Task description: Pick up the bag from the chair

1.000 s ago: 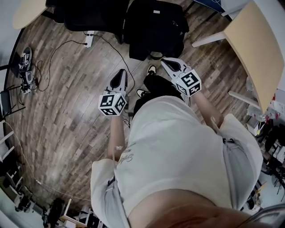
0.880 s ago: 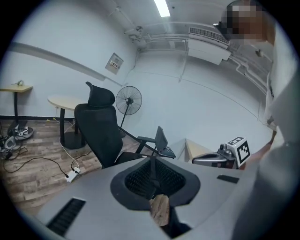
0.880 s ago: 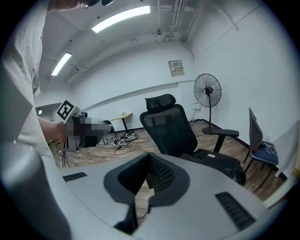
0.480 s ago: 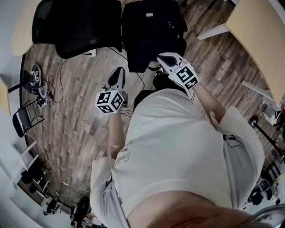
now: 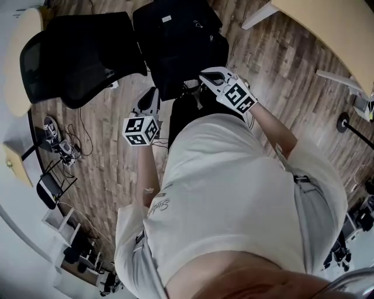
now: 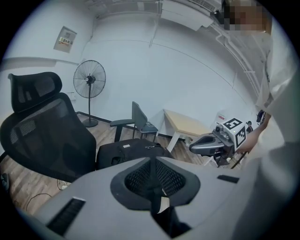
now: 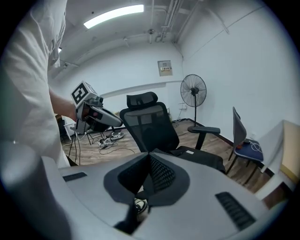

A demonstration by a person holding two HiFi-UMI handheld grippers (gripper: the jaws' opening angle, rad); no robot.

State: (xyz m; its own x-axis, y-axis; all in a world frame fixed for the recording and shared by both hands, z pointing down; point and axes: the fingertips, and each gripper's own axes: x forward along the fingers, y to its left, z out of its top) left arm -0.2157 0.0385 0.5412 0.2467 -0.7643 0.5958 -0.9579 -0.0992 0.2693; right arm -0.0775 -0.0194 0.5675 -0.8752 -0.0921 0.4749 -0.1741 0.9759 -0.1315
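Observation:
A black bag [image 5: 175,41] lies on the seat of a black mesh office chair [image 5: 76,55]. In the head view my left gripper [image 5: 153,93] is shut and empty, just short of the bag's near left corner. My right gripper [image 5: 204,75] is also shut and empty, at the bag's near right edge. The left gripper view looks over shut jaws [image 6: 152,164] at the bag [image 6: 129,152], the chair back [image 6: 44,136] and the right gripper [image 6: 211,143]. The right gripper view shows its shut jaws [image 7: 150,158], the chair back [image 7: 150,129], the bag [image 7: 199,157] and the left gripper [image 7: 96,115].
A standing fan [image 6: 89,79], a grey side chair [image 6: 138,119] and a light wooden table [image 6: 187,124] stand behind the bag. Another table edge [image 5: 327,17] is at the upper right. Cables and gear [image 5: 58,140] lie on the wood floor at the left.
Both grippers have moved forward toward the bag and now reach its near edge. The view has swung, so the chair back shows fully at the upper left.

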